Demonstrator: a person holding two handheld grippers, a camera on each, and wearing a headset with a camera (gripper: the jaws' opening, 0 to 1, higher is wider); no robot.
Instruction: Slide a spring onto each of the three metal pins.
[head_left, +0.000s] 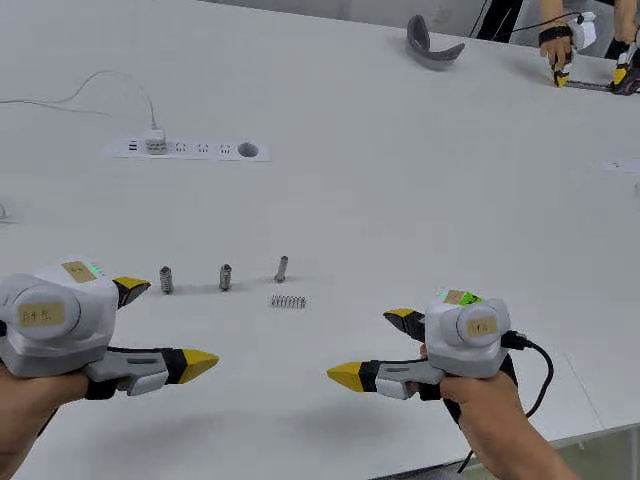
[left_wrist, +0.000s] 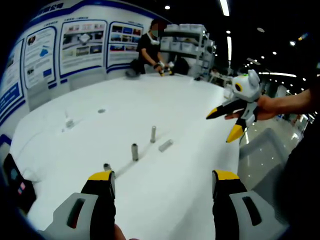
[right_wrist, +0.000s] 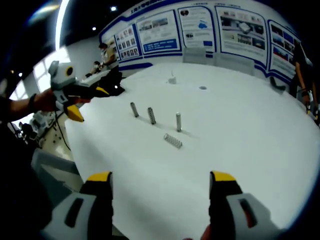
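- The left claw (head_left: 182, 321) sits at the lower left of the head view, its yellow-tipped jaws wide apart with nothing between them.
- In its own view the left claw (left_wrist: 164, 176) rises from the bottom edge, jaws spread above the bare white table (left_wrist: 180, 100).
- The right claw (head_left: 357, 345) is at the lower right of the head view, held in a hand (head_left: 485, 395); its jaws are also apart and empty.
- Seen from its own camera, the right claw (right_wrist: 161, 176) stands open over the table (right_wrist: 240, 115).
- Three pins stand upright in a row just left of centre in the head view: the left pin (head_left: 166, 280), the middle pin (head_left: 225, 277) and the right pin (head_left: 282, 268).
- The left and middle pins look ribbed with coils along their shafts; the right pin looks smooth.
- A loose spring (head_left: 288, 301) lies flat on the table, just below the right pin and not touching it.
- In the right gripper view the loose spring (right_wrist: 173, 140) lies below the right pin (right_wrist: 178, 122), near the middle of the frame.
- Both claws hover well apart from the pins and the spring.
- A power strip (head_left: 190, 149) lies at the upper left of the head view, and a grey curved object (head_left: 430, 42) near the top.
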